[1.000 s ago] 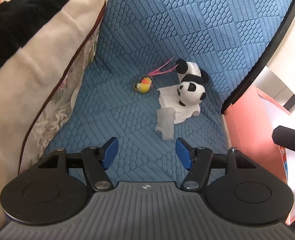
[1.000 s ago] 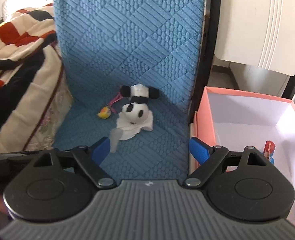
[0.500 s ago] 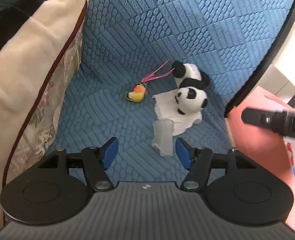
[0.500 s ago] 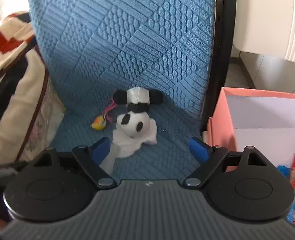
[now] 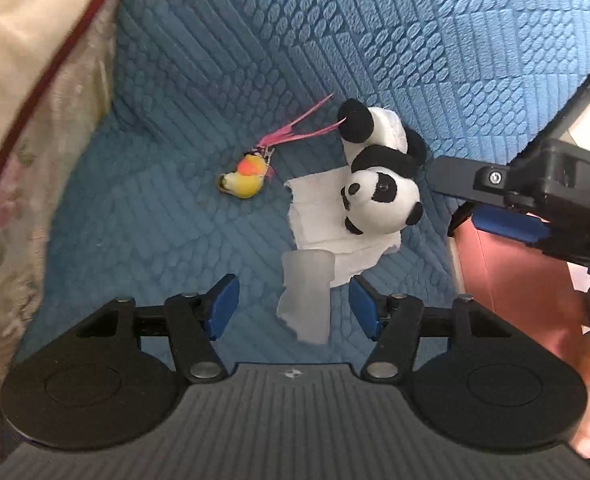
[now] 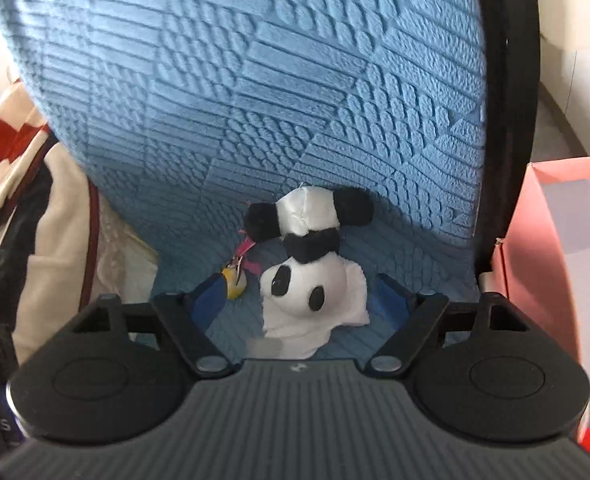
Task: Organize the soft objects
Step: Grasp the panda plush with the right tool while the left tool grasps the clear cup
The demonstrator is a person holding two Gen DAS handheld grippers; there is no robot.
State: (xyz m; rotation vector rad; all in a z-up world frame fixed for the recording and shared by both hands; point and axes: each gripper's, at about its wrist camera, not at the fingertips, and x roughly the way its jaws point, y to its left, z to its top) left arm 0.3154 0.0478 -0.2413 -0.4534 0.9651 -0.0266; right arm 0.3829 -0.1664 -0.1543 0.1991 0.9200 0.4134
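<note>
The left wrist view looks steeply down over its own tongs [image 5: 293,306] at a blue quilted seat [image 5: 143,240], fairly near. The right wrist view sits lower and closer, facing the seat's backrest [image 6: 255,80]. Both share the panda plush [image 5: 379,196] [image 6: 307,276], mid-frame in each.

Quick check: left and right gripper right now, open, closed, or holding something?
Left gripper: fingers apart and closing, the white tissue between them, nothing gripped.
Right gripper: fingers apart and closing around the panda plush, not gripping yet.
</note>
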